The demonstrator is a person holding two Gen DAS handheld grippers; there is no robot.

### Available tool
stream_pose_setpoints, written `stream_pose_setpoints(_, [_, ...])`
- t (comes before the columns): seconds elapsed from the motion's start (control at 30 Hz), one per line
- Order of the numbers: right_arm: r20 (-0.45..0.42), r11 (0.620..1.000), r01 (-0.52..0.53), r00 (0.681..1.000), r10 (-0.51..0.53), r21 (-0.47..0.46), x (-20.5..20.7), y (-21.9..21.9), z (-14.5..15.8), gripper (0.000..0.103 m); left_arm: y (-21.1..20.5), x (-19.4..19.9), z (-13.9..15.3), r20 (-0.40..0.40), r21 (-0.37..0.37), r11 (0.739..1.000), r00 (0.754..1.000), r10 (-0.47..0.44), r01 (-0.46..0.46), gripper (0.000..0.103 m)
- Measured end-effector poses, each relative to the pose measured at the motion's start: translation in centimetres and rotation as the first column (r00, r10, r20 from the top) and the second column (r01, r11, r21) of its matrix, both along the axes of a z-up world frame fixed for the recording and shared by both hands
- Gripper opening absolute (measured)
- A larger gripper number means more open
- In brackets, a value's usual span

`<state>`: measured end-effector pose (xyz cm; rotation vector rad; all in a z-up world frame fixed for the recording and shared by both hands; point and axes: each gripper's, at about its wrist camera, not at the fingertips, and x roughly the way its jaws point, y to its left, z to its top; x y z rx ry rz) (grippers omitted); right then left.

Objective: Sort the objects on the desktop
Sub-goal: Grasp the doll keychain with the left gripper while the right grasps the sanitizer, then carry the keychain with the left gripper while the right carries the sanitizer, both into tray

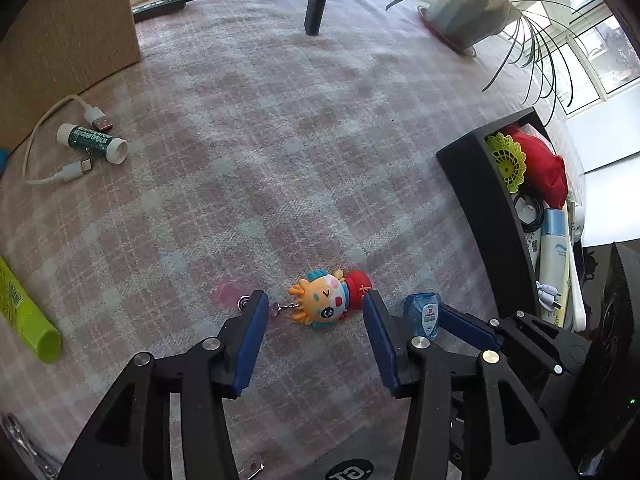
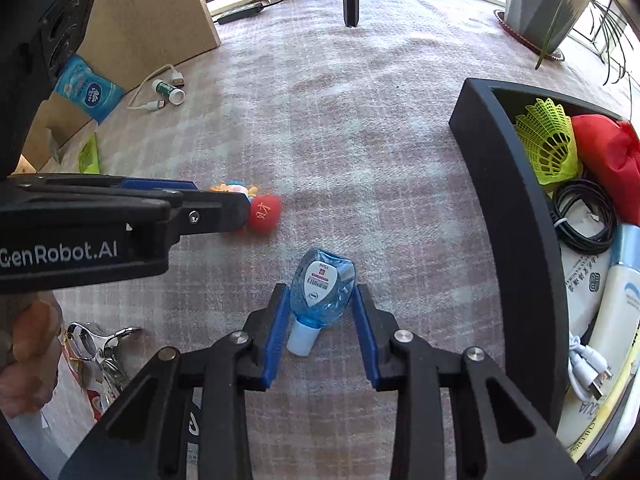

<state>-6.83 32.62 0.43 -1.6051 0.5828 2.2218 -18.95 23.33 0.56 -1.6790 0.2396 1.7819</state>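
left tongs [image 1: 316, 312] spread astride doll [image 1: 326, 298] | right tongs [image 2: 320, 312] possibly pinching bottle [image 2: 322, 284], hand [image 2: 28, 356] right-view only

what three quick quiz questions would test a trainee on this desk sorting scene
1. True or false: the right claw has its pads on either side of the blue eye-drop bottle.
2. Which item lies between the left claw pads?
A. green-labelled tube
B. cartoon figure keychain
C. shuttlecock
3. Fill in: the yellow-green shuttlecock sits in the black ___.

Key:
1. true
2. B
3. bin
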Motion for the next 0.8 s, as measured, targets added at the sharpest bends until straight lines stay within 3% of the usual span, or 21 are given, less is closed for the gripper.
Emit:
stream_pose_setpoints(0.4, [-0.015,0.996,0.073,0.997,-0.074,-0.06,2.7,3.2,0.8,0.032,4.3,1.9,-0.7,-0.099,-0.119,0.991,0.993,-0.064,0.052,0.053])
stream_pose_setpoints(0.57, [-0.022,0.995,0.075,0.997,-0.076,-0.064,3.1,3.6,1.0,0.032,5.9,3.1,-0.8,-0.187,-0.185,0.981,0.977,-0.1,0.065,0.048])
stream_pose_setpoints(0.8, [-0.049,0.995,0.063,0.997,-0.067,-0.072,3.4,3.4,1.8,0.032,5.2,3.3,-0.4,-0.189,-0.174,0.984,0.98,-0.062,0.029,0.046])
